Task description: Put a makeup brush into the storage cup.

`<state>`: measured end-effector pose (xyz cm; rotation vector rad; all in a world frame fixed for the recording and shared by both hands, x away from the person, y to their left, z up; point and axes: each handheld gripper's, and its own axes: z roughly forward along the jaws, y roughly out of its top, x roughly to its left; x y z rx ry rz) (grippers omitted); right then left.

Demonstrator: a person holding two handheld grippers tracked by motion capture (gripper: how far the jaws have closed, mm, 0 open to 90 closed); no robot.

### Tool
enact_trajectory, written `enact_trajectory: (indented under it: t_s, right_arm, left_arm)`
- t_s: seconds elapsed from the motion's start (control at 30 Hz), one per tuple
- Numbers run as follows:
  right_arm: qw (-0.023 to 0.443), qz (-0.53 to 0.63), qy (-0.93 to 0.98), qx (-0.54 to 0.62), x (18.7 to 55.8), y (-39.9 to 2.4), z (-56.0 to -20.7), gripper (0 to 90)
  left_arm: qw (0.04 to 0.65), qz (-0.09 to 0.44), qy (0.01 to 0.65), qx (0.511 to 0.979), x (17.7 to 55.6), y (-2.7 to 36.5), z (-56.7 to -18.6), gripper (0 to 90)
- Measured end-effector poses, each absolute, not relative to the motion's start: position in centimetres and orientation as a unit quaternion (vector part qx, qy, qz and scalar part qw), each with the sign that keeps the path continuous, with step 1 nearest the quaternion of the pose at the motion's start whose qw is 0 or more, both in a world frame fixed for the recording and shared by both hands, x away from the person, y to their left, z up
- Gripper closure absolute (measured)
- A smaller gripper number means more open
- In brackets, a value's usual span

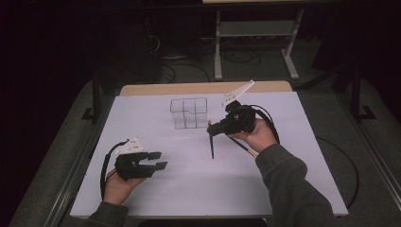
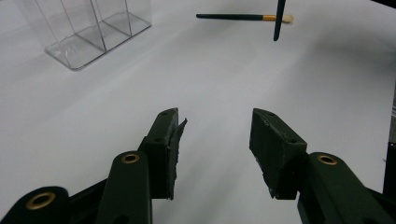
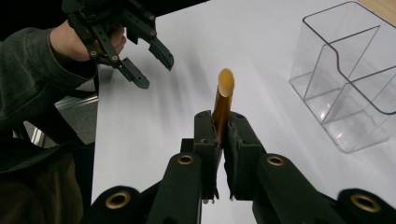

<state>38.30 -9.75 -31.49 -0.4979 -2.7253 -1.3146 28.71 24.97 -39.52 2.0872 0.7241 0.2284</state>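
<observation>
right gripper [image 1: 213, 128] clenched on a makeup brush [image 1: 211, 142], jaws pinching it near the gold ferrule; in the right gripper view the gold end [image 3: 223, 100] pokes up past the closed fingertips, seen almost end-on. in the high view the brush hangs roughly upright from that gripper, dark handle pointing down, tip at or just above the white table [image 1: 189, 184], can't tell if it touches. spot is about mid-table, just right of centre, near the clear acrylic organizer [image 1: 189, 112] that stands toward the far edge, a bit left of the right gripper. organizer has several compartments, looks bare inside. left gripper [image 1: 158, 160] released, jaws apart with nothing between them, only white table surface shows in the gap in the left gripper view; it sits low over the near left part of the table, well apart from the brush and organizer. a second brush [image 2: 243, 17] lies flat on the table farther off in the left gripper view, bristle end to the right, beside the hanging dark handle.
</observation>
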Motion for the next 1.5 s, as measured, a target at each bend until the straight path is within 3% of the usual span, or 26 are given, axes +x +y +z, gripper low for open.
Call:
enact_trajectory:
  t_s: [0.5, 1.5]
  right_arm:
    - [0.025, -0.424, -0.891, -0.160, 39.4, -9.5, -29.8, 83.1]
    - [-0.002, -0.420, -0.892, -0.165, 43.2, -8.0, -26.0, 83.1]
  left_arm:
    - [0.445, 0.102, 0.298, 0.838, 28.7, 25.2, -39.6, 45.5]
    - [0.458, 0.098, 0.305, 0.829, 28.7, 26.0, -39.1, 41.0]
